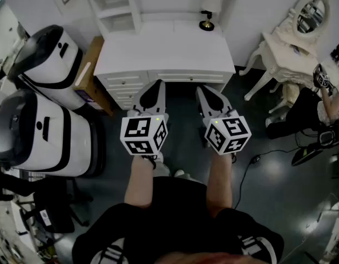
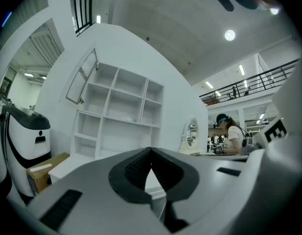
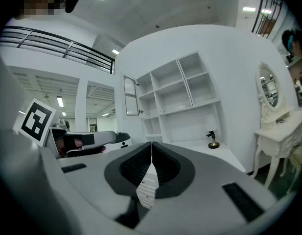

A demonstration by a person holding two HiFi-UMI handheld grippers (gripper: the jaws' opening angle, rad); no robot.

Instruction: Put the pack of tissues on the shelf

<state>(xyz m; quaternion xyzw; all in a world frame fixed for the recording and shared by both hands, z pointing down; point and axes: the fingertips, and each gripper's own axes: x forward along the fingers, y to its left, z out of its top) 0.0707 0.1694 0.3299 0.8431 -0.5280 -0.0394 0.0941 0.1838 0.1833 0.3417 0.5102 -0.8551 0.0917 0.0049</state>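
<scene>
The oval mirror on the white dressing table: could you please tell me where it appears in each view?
Head view: the oval mirror sits in the upper right corner.
Left gripper view: just right of centre.
Right gripper view: near the right edge.
Shared landmark: the white shelf unit, left of the mirror everywhere.

A black shirt (image 1: pixel 174 205) with white-striped sleeves (image 1: pixel 255 247) is worn. The left gripper (image 1: pixel 154 87) and right gripper (image 1: pixel 205 91) are built grey, with black ribbed pads (image 2: pixel 136 168) and black-and-white marker cubes (image 1: pixel 143 135).
</scene>
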